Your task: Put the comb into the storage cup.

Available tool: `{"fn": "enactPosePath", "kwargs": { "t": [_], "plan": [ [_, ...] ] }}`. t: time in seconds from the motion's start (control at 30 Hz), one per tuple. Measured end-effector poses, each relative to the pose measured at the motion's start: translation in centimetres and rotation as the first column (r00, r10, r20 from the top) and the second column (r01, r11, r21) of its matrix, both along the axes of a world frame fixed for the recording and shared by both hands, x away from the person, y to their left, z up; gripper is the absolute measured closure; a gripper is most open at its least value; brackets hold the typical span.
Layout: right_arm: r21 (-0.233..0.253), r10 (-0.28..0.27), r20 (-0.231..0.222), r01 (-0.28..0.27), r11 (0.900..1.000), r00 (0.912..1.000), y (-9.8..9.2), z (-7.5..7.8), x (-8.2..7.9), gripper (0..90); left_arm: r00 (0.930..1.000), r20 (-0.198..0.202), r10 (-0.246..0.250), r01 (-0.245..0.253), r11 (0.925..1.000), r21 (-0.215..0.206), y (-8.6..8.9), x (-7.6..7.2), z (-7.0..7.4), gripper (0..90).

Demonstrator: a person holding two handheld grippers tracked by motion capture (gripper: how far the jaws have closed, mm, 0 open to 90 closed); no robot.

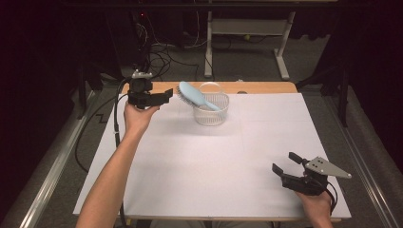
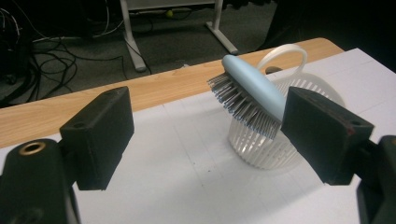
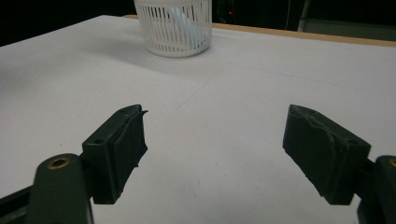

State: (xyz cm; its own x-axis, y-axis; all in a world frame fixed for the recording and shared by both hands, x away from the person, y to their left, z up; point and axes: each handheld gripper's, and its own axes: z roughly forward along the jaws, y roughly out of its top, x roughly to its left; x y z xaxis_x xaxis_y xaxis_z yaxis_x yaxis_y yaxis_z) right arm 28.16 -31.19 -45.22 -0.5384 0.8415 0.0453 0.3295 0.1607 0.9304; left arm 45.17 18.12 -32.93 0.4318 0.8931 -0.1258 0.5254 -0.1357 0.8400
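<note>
Left tool [image 1: 164, 96] gapes beside hairbrush [image 1: 194, 96] leaning head-up in basket [image 1: 214, 115].

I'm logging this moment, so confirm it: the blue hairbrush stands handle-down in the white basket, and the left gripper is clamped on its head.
One detail is wrong. The left gripper is not clamped on the brush: the left gripper view shows its jaws wide open with nothing between them, beside the head. The blue hairbrush does stand handle-down in the white basket, leaning over the rim.
</note>
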Motion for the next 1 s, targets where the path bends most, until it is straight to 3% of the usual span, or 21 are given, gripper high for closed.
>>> {"fn": "enactPosePath", "kwargs": {
  "t": [0.3, 0.6, 0.7, 1.0],
  "plan": [
    [-0.002, -0.008, 0.009, 0.008, 1.0, 0.9999, 0.0, 0.1, -0.1, 21.7, 0.9999, 0.002, -0.01, 0.01, 0.9999, -0.006, 0.8, -1.1, -0.2, 16.5],
    [0.01, -0.025, 0.012, 0.025, 1.0, 0.9996, -0.4, 0.1, -0.2, 21.8, 0.9999, -0.013, -0.008, 0.008, 1.0, -0.003, 2.2, -2.6, -1.4, 16.6],
    [0.011, -0.026, 0.006, 0.026, 1.0, 0.9996, -0.4, 0.0, -0.1, 21.8, 1.0, -0.009, 0.002, -0.002, 0.9998, -0.02, 3.0, -2.9, -1.5, 16.6],
    [0.015, -0.025, 0.006, 0.025, 1.0, 0.9997, -0.8, 0.0, -0.1, 21.9, 0.9997, 0.016, 0.018, -0.018, 0.9996, -0.02, 4.6, -4.0, -1.5, 16.6]
  ]
}}
